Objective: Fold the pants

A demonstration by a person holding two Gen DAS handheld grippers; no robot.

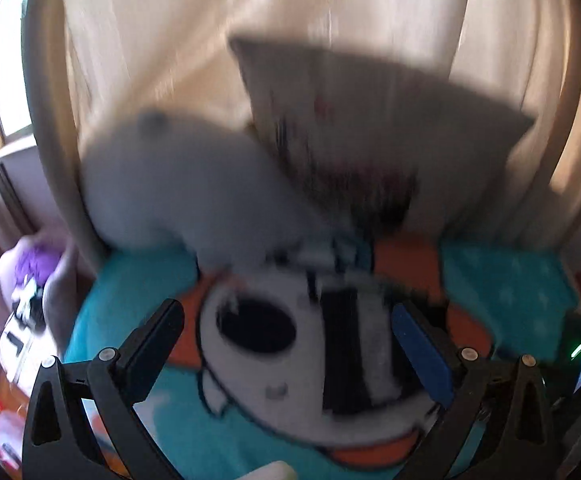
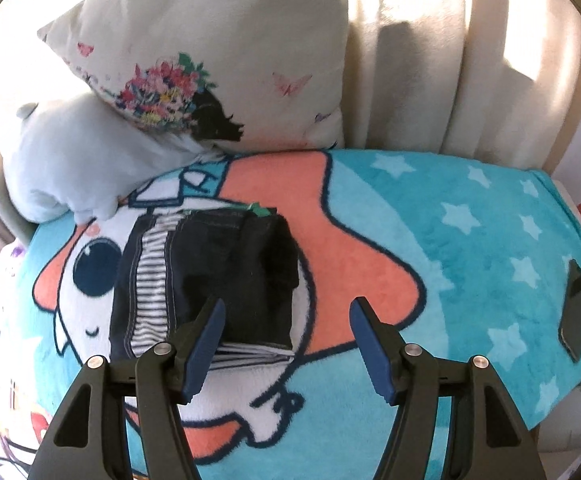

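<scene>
Your surface: bed under a turquoise star-print fleece blanket [image 2: 470, 216] with an orange-and-white cartoon figure | on it: folded dark denim pants [image 2: 210, 276] with striped lining, lying on the figure's white face | pale plush toy [image 2: 74, 160] and floral cream pillow [image 2: 218, 52] at the far edge | black phone [image 2: 575, 311] near the right edge
</scene>
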